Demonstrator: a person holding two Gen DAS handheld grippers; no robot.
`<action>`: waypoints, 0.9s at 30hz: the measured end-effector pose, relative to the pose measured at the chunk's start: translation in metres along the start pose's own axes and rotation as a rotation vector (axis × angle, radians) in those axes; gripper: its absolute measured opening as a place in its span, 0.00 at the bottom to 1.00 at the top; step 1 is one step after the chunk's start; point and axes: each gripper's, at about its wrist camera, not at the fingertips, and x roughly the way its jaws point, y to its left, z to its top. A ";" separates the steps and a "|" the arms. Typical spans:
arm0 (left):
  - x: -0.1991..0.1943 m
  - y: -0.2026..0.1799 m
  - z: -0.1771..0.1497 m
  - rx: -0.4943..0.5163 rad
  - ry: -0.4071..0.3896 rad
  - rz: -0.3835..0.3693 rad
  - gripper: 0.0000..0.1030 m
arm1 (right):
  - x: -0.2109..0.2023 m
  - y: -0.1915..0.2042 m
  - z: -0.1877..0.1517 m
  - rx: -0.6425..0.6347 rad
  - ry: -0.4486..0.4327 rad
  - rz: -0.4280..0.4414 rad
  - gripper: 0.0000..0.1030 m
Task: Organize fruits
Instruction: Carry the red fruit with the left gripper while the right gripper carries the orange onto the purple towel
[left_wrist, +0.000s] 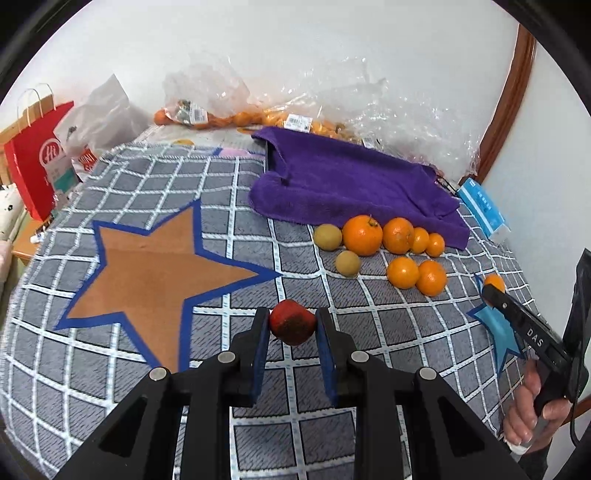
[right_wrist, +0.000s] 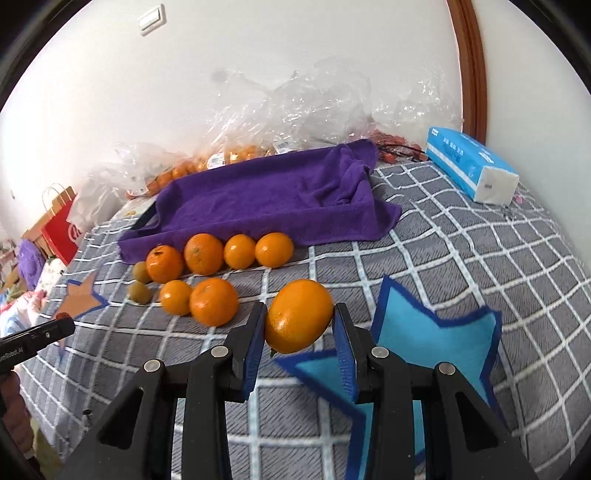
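Holding a small red fruit (left_wrist: 292, 322) in our left claw (left_wrist: 292, 326), we are keeping its blue pads pressed on both sides of the fruit, above the grey checked cloth (left_wrist: 155, 192) and just right of the orange star patch (left_wrist: 155, 266). Our right claw (right_wrist: 300, 323) is gripping an orange (right_wrist: 299, 315) the same way, pads tight against it, over the light blue star patch (right_wrist: 436, 332).

From the left wrist view we are seeing our right hand (left_wrist: 532, 410) on the other tool's handle at the right edge; the right wrist view is showing only the left tool's tip at its left edge.

A cluster of loose oranges (left_wrist: 362, 235) and two small yellow-green fruits (left_wrist: 327, 237) is lying just in front of the purple towel (left_wrist: 351, 181). The right wrist view is showing the towel draped over a tray-like shape, plus a blue tissue pack (right_wrist: 469, 162) and a wall switch (right_wrist: 151, 18). The left wrist view is giving us the red paper bag (left_wrist: 37, 162) more fully. Clear plastic bags of oranges (left_wrist: 280, 118) are lining the wall.
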 end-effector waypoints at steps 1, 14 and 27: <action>-0.005 -0.002 0.001 0.002 -0.006 0.001 0.23 | -0.003 0.000 0.000 0.013 -0.002 0.006 0.35; -0.042 -0.017 0.016 0.036 -0.074 -0.011 0.23 | -0.041 0.016 0.006 -0.011 -0.043 -0.003 0.35; -0.046 -0.025 0.029 0.051 -0.096 -0.044 0.23 | -0.043 0.040 0.029 -0.064 -0.061 0.012 0.35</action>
